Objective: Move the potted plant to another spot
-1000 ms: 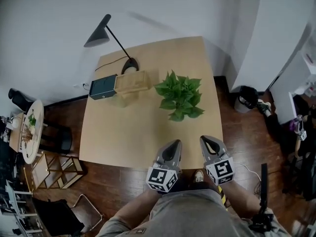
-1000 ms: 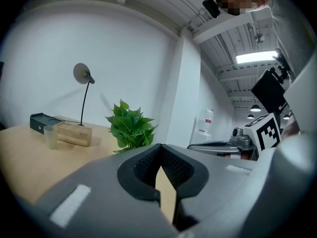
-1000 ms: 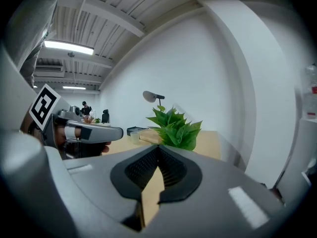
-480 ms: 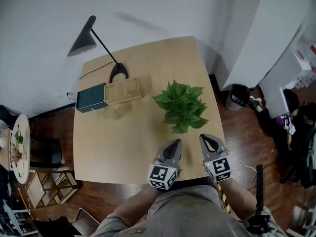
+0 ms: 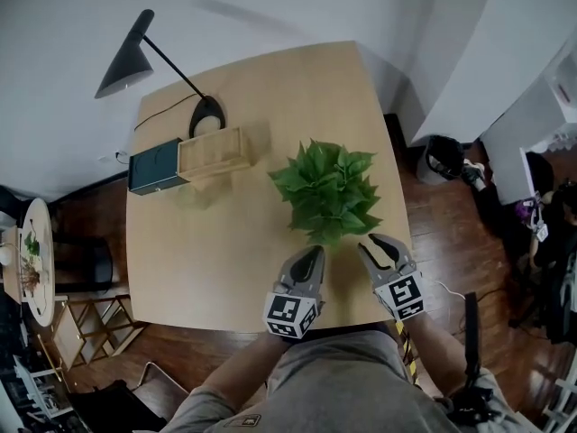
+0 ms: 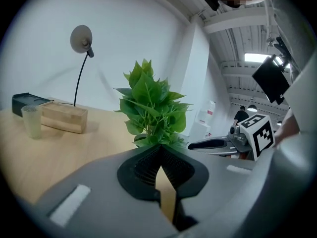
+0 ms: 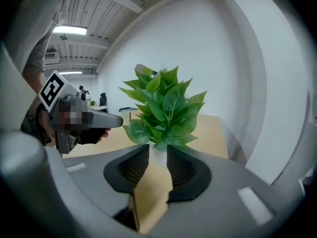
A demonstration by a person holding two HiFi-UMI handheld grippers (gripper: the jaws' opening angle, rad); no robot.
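The potted plant has bushy green leaves and stands on the right half of the wooden table. Its white pot shows only in the right gripper view, through the gap between the jaws. My left gripper is just short of the leaves on their near left, its tips together and nothing in them. My right gripper is at the plant's near right. Its jaws have just been opening and stand a little apart, with nothing between them; the pot is farther ahead.
A black desk lamp stands at the table's far left. A wooden box and a dark green box lie beside it, with a pale cup in front. A black bin is on the floor at the right.
Both grippers have moved forward and down, from the table's near edge up to the plant's near side. The plant itself has not moved on the table.
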